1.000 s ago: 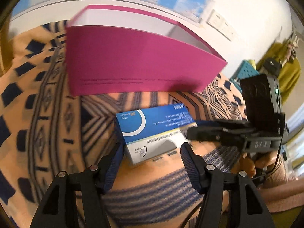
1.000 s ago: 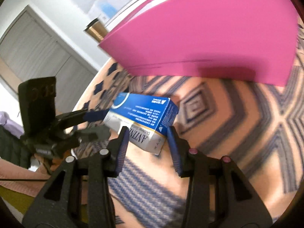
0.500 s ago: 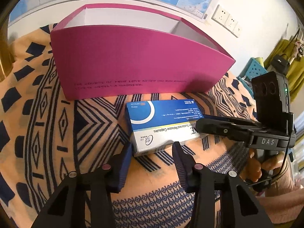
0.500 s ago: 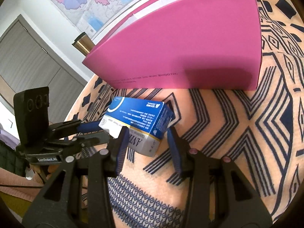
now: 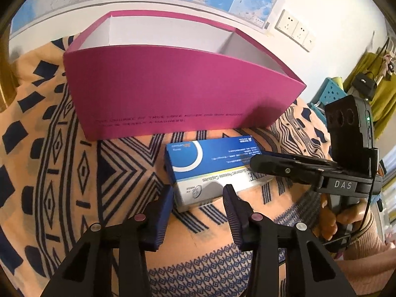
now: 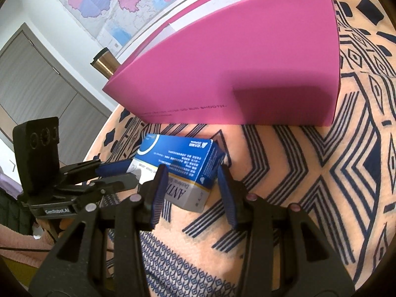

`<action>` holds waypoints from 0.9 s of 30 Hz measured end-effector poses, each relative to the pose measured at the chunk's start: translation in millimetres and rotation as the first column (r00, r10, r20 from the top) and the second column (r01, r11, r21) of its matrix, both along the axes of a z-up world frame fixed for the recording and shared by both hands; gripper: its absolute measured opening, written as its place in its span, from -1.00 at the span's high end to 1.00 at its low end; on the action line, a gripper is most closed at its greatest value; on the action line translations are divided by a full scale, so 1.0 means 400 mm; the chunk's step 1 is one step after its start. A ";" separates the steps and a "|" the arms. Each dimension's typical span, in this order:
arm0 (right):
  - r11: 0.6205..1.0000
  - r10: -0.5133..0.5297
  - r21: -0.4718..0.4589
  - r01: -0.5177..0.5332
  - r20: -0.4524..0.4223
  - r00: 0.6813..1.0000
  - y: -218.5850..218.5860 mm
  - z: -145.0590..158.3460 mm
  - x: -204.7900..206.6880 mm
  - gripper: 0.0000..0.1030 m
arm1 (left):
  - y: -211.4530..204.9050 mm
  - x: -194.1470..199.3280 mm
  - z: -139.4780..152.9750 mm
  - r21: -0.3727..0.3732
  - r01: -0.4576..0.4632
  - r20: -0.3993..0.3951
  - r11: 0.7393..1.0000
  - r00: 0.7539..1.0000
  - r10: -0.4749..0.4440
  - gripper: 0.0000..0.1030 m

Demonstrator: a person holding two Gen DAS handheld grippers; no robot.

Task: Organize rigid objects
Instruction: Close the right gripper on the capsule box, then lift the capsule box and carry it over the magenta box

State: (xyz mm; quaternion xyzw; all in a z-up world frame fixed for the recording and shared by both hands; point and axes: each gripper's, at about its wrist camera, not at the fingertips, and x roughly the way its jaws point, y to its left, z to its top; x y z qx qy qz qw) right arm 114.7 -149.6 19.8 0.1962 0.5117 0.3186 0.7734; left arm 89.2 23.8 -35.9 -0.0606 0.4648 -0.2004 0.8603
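**A:** Where's the medicine box [image 5: 210, 163] right now?

**B:** In the lower middle of both wrist views, on the patterned cloth [image 5: 61, 173], just in front of the pink box [image 5: 173, 91] and not in it. In the right wrist view it looks tipped, one corner up.

**A:** And the tongs?

**B:** Both are narrowed to about the carton's width. The left gripper [image 5: 198, 198] has its pads on either side of the near end. The right gripper [image 6: 190, 175] has the far end between its pads. Each seems to press on the cardboard (only at the tips, mind, not deep in the jaws).

**A:** So what might go wrong?

**B:** Two grips on one light carton. If the hands pull apart or twist against each other, I'd expect it to crumple or pop out of the shallower grip. If one lets go too early, the held end becomes a pivot and the free end swings down.

**A:** And the wall of the pink box?

**B:** It stands tall right behind. A lift that's too low would knock the carton against that front wall, and could shove the pink box back across the cloth, which may slide or bunch up.
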 end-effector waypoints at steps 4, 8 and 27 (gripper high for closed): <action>1.000 -0.002 -0.016 0.002 0.011 1.000 0.006 -0.001 0.002 0.13 | -0.004 0.003 0.000 -0.002 -0.006 0.001 1.000 1.000 0.006 0.19; 1.000 -0.001 -0.019 0.001 0.014 1.000 0.008 0.002 0.000 0.15 | -0.006 0.000 0.003 0.001 -0.009 0.004 1.000 1.000 0.009 0.19; 1.000 -0.014 -0.020 0.016 0.109 0.994 -0.025 0.067 -0.019 0.15 | -0.018 -0.015 0.087 -0.012 0.011 0.096 1.000 0.995 -0.009 0.19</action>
